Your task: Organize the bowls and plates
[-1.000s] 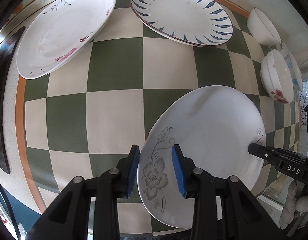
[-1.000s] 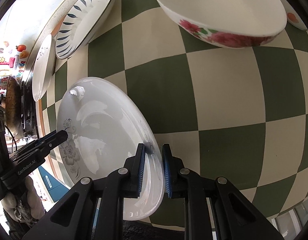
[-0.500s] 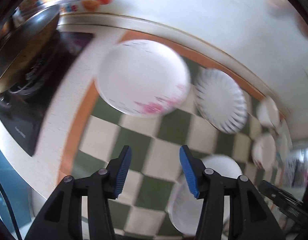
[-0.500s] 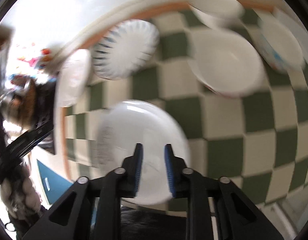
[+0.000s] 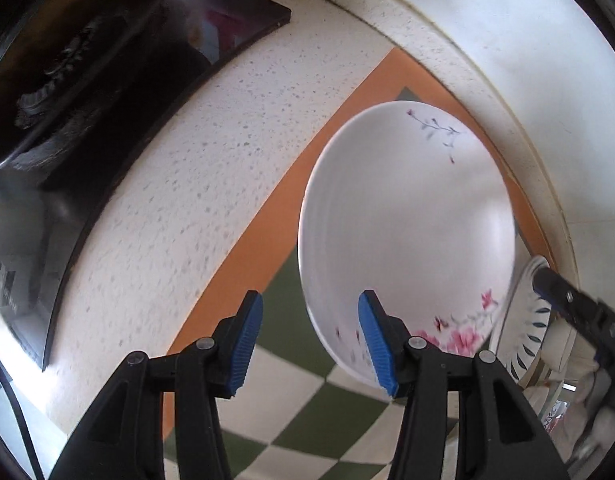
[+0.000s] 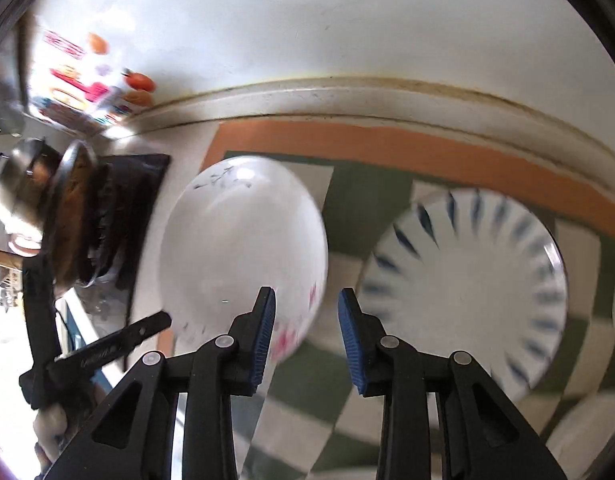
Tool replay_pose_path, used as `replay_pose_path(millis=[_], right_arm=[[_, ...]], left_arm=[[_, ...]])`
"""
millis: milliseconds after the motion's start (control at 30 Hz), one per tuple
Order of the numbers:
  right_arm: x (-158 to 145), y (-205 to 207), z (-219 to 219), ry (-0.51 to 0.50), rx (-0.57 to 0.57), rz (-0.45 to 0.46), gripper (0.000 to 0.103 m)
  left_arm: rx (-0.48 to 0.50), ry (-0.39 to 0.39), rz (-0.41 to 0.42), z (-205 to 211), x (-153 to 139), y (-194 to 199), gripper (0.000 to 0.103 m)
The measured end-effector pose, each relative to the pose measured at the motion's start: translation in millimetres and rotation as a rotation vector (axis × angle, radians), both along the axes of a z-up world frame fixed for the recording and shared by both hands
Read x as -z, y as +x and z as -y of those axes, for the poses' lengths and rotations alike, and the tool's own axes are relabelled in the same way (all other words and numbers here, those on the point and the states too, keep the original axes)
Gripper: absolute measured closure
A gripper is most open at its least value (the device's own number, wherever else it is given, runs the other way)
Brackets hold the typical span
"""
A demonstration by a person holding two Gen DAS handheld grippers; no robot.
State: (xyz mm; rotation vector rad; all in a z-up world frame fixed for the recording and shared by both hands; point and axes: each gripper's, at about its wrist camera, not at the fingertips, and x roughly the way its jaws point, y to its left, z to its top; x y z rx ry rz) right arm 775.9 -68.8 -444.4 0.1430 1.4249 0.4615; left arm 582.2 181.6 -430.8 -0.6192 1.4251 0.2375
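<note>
Both claws have let go of the grey-flowered plate they gripped a second ago, and that plate no longer shows in either view. The left claw (image 5: 310, 338) now stands wide open and empty, its blue pads (image 5: 374, 343) spread further than they were around the plate's rim. Ahead of it and slightly to its right lies the pink-flowered plate (image 5: 407, 232), flat on the green-and-white checked mat (image 5: 307, 420) near the mat's orange border (image 5: 267, 216); the right pad overlaps the plate's near edge in the picture, but whether it touches cannot be told. To the left of this claw runs the speckled worktop (image 5: 195, 184), and beyond that the black stove (image 5: 107, 92). At its far right the blue-leaf plate (image 5: 523, 320) peeks from behind the pink-flowered one, with the tip of the other claw crossing it. The right claw (image 6: 306, 340) is also open and holds nothing, its pads parted where a second ago they pinched the rim. In its view the pink-flowered plate (image 6: 243, 240) sits ahead and to the left, the blue-leaf plate (image 6: 467, 284) ahead and to the right, the two near each other but apart. Further left are the stove (image 6: 139, 216) and a metal pan (image 6: 23, 200) standing on it. The right-wrist view is blurred by motion.
</note>
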Motion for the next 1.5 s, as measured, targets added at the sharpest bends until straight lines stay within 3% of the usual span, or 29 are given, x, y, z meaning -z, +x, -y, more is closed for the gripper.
replay_pose_path(millis=[167,400,433,500,767,1200,1500], right_arm=[[28.4,35.4,-22.5,-0.060,-0.040,-0.029,0.068],[55.4,58.3,-20.7,-0.008,-0.003,-0.122,0.076],[59.2,61.5,-21.0,0.000,0.000,-0.131,0.078],[61.8,61.8,-21.5,0.022,0.002,-0.141,0.084],[58.3,50.2,-28.8,-0.005,-0.019,-0.118,0.086],[22.7,14.9,-15.1,0.025,0.015,-0.105,0.088],[-29.4,-42.8,40.4,0.071,0.093,-0.055,0.088]], left_arm=[[0.033,0.009,-0.016,0.4,11.7,15.3,0.055],[0.065,0.006,-0.008,-2.3,21.6,28.2,0.058],[0.075,0.002,-0.006,-2.2,23.0,29.4,0.064],[0.086,-0.010,0.005,-3.2,23.2,33.6,0.075],[0.106,-0.010,0.009,-5.4,18.6,42.1,0.075],[0.194,0.035,0.056,15.0,-30.7,34.8,0.075],[0.311,0.038,0.107,55.0,-68.9,11.9,0.075]])
